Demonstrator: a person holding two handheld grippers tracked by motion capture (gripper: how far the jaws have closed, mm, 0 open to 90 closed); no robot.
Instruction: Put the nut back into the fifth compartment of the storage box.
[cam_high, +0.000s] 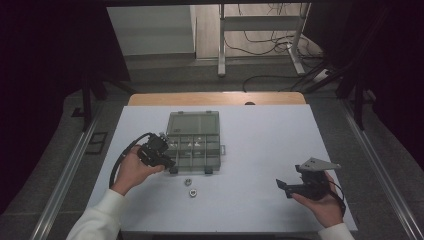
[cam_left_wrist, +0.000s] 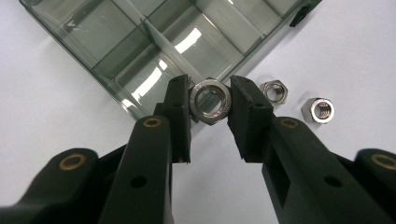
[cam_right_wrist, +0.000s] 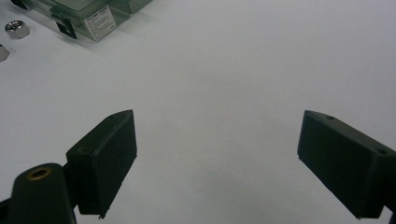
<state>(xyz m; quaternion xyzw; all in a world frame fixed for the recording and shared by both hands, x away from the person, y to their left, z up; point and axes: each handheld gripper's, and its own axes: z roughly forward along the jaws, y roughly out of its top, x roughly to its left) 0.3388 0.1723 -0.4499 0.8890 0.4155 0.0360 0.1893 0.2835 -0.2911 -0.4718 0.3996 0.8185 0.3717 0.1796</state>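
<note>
One hex nut sat pinched between the black jaws of the left claw, bore facing the camera, hovering at the near corner of the clear compartment box. Gripped only by opposite sides near the jaw tips, so a modest hold by the look of it. Two more nuts lay loose on the white counter just beside the box: one flat, one on its side with threads showing. Seen from above, held low at the box's front left corner, lid open and standing behind.

Off to the right, well apart from everything, rested the right claw, jaws spread wide over bare counter, grasping nothing.

Likely risks from here: nut slipping or twisting out of the tips if the squeeze eased before clearing the box wall; nut striking a divider and bouncing into the wrong compartment or onto the counter; jaws knocking the light box and shifting it.
</note>
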